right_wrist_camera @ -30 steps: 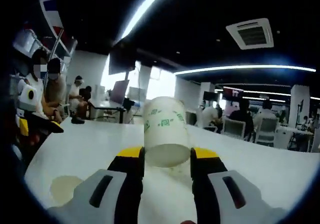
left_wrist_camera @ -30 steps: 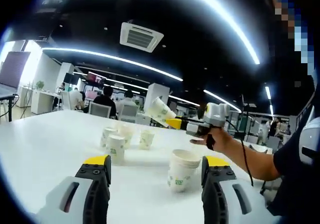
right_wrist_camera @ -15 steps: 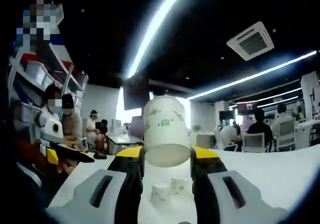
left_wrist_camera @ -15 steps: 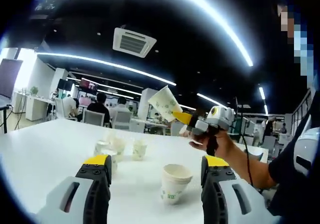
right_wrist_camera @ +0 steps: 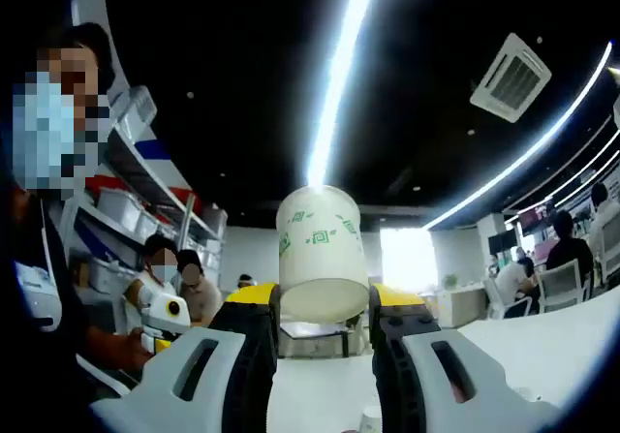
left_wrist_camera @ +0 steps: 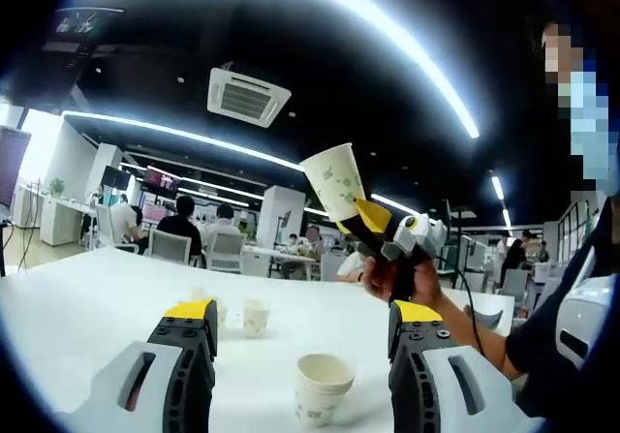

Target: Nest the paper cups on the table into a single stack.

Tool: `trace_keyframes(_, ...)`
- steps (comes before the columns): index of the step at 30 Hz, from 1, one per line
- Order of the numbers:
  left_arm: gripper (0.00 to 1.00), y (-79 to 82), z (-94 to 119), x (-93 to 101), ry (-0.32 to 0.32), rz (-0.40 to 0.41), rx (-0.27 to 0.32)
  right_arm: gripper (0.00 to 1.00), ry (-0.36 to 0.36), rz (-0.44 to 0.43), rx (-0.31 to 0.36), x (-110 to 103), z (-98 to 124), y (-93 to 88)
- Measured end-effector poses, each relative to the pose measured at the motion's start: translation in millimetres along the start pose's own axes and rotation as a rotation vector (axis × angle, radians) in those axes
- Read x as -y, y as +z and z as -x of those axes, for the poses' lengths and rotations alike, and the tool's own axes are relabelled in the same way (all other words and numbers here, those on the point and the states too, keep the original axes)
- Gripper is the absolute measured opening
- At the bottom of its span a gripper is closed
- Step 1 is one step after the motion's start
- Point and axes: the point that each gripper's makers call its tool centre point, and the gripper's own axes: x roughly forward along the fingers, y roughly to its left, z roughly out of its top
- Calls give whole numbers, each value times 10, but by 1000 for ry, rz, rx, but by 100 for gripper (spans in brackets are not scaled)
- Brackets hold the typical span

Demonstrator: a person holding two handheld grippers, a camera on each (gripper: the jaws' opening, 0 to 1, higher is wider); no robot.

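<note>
White paper cup point(right_wrist_camera: 322, 259), green square motifs; yellow-tipped black fingers point(right_wrist_camera: 254, 307); white table point(left_wrist_camera: 87, 307).

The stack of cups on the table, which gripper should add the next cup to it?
The right gripper: it already holds a paper cup, raised above the stack. The left gripper is open and empty.

Right gripper point(left_wrist_camera: 360, 222) grips tilted cup point(left_wrist_camera: 336, 183) aloft. Cup stack point(left_wrist_camera: 320, 386) on table point(left_wrist_camera: 68, 307) between own parted jaws.
</note>
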Motion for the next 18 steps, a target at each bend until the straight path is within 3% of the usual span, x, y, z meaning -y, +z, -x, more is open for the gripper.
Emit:
trace_keyframes(7, 75, 166, -126, 129, -26, -17, 33, 38, 35, -67, 43, -9, 52, 72)
trace_keyframes(10, 75, 245, -206, 195, -45, -22, 52, 38, 66, -121, 93, -27, 101, 194)
trace_keyframes(18, 74, 590, -474, 439, -139, 4, 138, 38, 122, -178, 134, -68, 195, 319)
